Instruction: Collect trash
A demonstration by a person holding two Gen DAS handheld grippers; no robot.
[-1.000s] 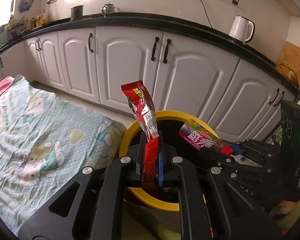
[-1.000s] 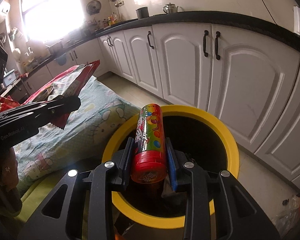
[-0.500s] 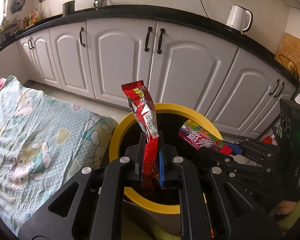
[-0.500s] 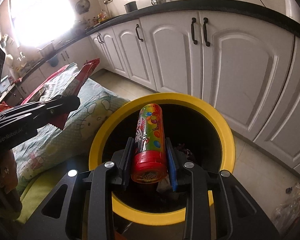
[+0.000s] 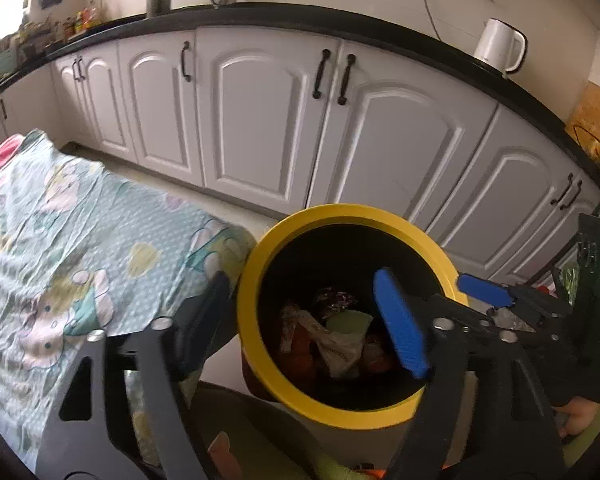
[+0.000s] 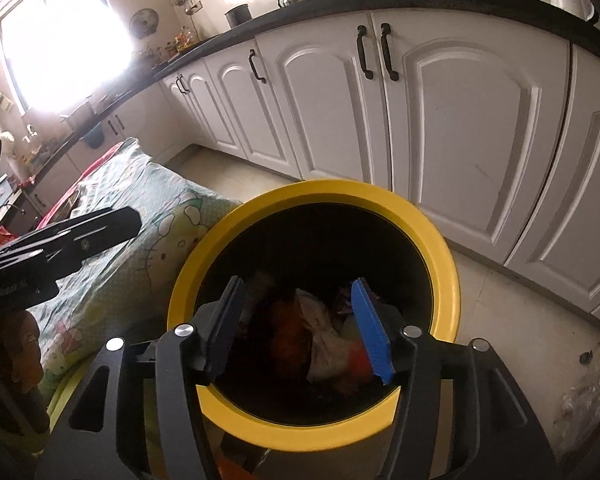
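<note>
**Colleague:** What do your wrist views give you?

**Me:** I have both hand-held grippers over the yellow-rimmed bin; the left hand-held gripper has its jaws opening, already wide, with nothing between them; one finger lies outside the rim at nine o'clock, the blue-padded one inside the bin's mouth at three o'clock.

**Colleague:** And the right?

**Me:** The right hand-held gripper is opening too, jaws moderately wide, empty between the pads; both of its fingers hang over the bin's opening, at the six o'clock side of the rim.

**Colleague:** Where is the trash?

**Me:** The trash lies at the bottom of the bin, a heap of crumpled wrappers, white, orange and red; I cannot pick out single items in the dark.

**Colleague:** Surroundings?

**Me:** A bed with a cartoon-print sheet sits at nine o'clock, touching or just beside the bin; white cabinets under a black worktop run across twelve o'clock; a white kettle stands on it at one o'clock.
</note>
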